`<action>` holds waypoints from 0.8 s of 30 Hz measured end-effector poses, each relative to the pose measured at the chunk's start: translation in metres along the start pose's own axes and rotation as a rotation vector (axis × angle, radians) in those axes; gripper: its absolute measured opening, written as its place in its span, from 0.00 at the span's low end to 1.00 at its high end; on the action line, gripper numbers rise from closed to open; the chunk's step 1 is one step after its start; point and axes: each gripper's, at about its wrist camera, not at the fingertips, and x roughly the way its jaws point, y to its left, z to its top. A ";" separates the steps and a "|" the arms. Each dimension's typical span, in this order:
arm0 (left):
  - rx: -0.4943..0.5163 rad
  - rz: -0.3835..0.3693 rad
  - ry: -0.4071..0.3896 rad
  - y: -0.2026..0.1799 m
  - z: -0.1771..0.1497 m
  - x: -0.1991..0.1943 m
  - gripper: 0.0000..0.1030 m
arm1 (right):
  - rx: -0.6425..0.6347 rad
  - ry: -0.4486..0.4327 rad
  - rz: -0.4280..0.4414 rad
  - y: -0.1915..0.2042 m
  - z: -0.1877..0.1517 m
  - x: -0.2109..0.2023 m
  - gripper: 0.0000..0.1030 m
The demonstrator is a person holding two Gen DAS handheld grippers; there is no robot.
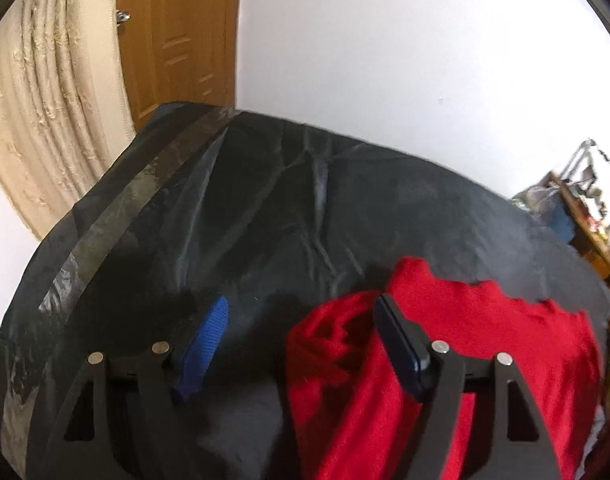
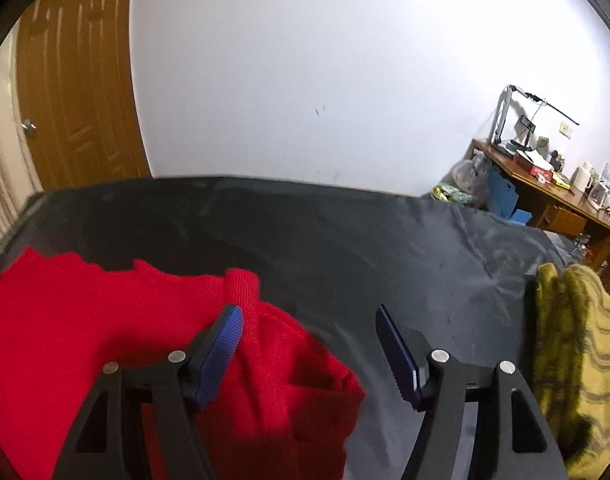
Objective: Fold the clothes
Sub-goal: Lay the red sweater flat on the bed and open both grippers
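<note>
A red knitted garment lies bunched on a black sheet. In the left wrist view it fills the lower right. My left gripper is open over its left edge, the right finger above the red cloth and the left finger above the sheet. In the right wrist view the garment fills the lower left. My right gripper is open over its right edge, the left finger above the cloth. Neither gripper holds anything.
A yellow and olive striped cloth lies at the right edge of the sheet. A cluttered wooden desk stands at the far right by the white wall. A brown door and a cream curtain stand at the left.
</note>
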 end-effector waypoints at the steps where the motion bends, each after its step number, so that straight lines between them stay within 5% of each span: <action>1: 0.019 -0.022 -0.011 -0.004 -0.005 -0.009 0.77 | -0.014 -0.010 0.044 0.008 0.000 -0.007 0.69; 8: 0.188 -0.177 0.017 -0.054 -0.049 -0.032 0.77 | -0.246 0.049 0.270 0.080 -0.026 -0.024 0.69; 13: 0.203 -0.067 0.088 -0.042 -0.069 0.000 0.77 | -0.227 0.156 0.235 0.065 -0.049 0.006 0.69; 16: 0.167 -0.047 0.077 -0.026 -0.073 0.007 0.88 | -0.211 0.136 0.249 0.053 -0.053 0.006 0.69; 24: 0.144 -0.051 0.075 -0.022 -0.078 0.003 0.92 | -0.226 0.133 0.217 0.051 -0.056 0.010 0.69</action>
